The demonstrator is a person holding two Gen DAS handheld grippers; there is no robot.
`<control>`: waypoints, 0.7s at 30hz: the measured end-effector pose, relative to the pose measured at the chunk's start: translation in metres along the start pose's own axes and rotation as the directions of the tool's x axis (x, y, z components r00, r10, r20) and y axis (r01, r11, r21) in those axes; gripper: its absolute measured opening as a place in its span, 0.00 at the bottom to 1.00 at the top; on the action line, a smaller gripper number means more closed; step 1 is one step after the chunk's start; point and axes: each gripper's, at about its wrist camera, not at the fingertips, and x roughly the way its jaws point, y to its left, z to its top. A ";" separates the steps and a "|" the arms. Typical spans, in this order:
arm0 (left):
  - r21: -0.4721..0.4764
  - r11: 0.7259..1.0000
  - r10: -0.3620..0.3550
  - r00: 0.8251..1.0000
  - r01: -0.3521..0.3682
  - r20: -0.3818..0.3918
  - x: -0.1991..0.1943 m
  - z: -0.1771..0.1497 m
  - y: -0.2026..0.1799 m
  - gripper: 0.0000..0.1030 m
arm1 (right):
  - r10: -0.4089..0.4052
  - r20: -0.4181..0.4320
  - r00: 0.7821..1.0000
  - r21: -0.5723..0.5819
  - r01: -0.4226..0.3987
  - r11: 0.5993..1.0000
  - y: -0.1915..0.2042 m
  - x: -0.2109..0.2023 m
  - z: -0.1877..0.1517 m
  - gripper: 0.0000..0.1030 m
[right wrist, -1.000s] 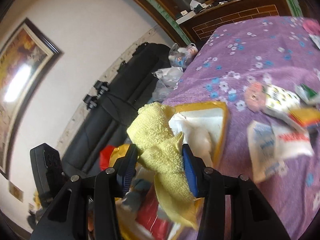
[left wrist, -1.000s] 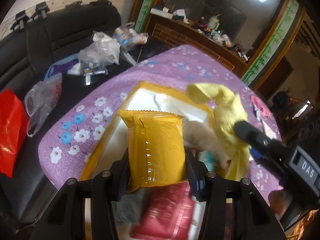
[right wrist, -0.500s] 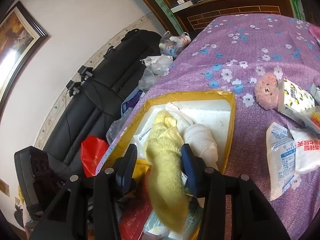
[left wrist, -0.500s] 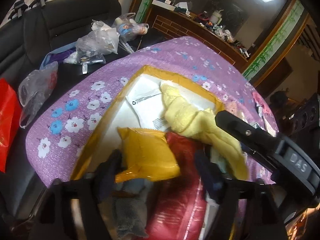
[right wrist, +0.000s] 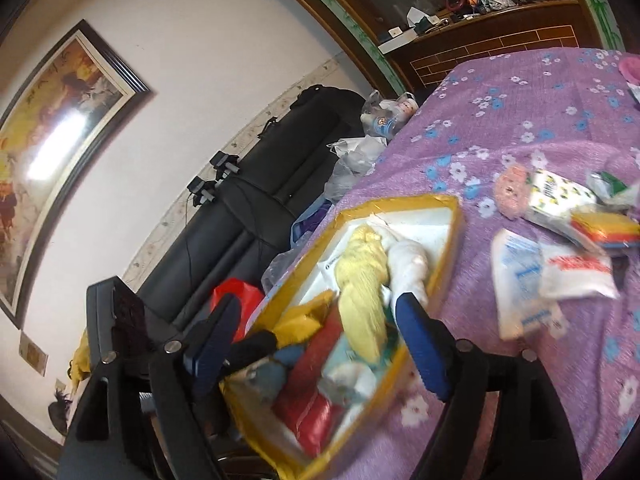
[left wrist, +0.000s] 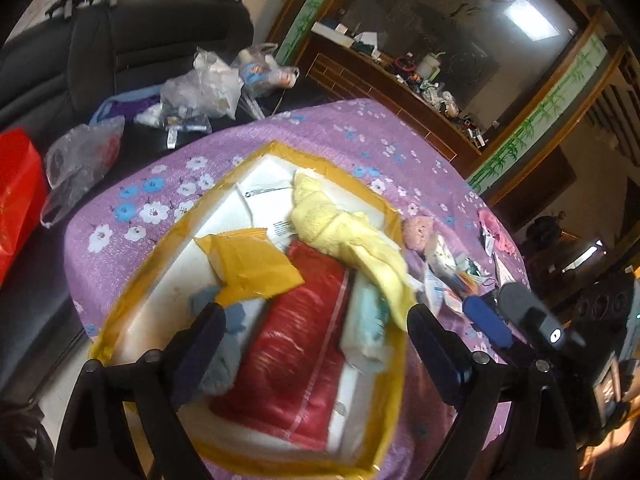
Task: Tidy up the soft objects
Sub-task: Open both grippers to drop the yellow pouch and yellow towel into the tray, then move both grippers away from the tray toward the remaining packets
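A yellow-rimmed white box (left wrist: 320, 160) sits on the purple flowered cloth (left wrist: 344, 132). In it lie a yellow towel (left wrist: 340, 228), an orange packet (left wrist: 256, 268), a red packet (left wrist: 304, 344), a pale blue pack (left wrist: 366, 320) and a grey-blue cloth (left wrist: 224, 356). My left gripper (left wrist: 316, 344) is open and empty above the box's near end. My right gripper (right wrist: 316, 344) is open and empty over the box (right wrist: 452, 240); the yellow towel (right wrist: 360, 280) lies beside a white cloth (right wrist: 408, 264).
Loose packets (right wrist: 556, 276), a pink crochet piece (right wrist: 512, 188) and a sponge (right wrist: 604, 228) lie on the cloth right of the box. A black sofa (left wrist: 132, 48) with plastic bags (left wrist: 204, 88) and a red bag (left wrist: 16, 200) stands left. A cluttered wooden cabinet (left wrist: 400, 80) is behind.
My left gripper opened and dropped the orange packet into the box. My right gripper opened and let the yellow towel fall into the box. Both grippers pulled back.
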 end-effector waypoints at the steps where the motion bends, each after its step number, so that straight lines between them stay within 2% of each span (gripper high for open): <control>1: 0.015 1.000 0.001 1.000 -0.002 0.006 -0.004 -0.002 -0.006 0.92 | 0.003 0.004 1.000 0.001 -0.003 1.000 -0.005 -0.007 -0.003 0.79; 8: 0.119 0.993 -0.016 0.999 0.010 0.047 -0.024 -0.016 -0.055 0.92 | -0.026 0.061 0.998 0.054 0.023 0.998 -0.048 -0.059 -0.011 0.81; 16: 0.192 0.980 -0.052 0.998 0.048 0.017 -0.018 -0.034 -0.103 0.91 | -0.118 0.116 0.986 0.112 0.105 0.988 -0.108 -0.109 -0.015 0.81; 21: 0.220 0.974 -0.049 0.998 0.054 -0.030 -0.001 -0.044 -0.123 0.91 | -0.150 0.120 0.981 0.217 0.122 0.968 -0.145 -0.111 -0.024 0.81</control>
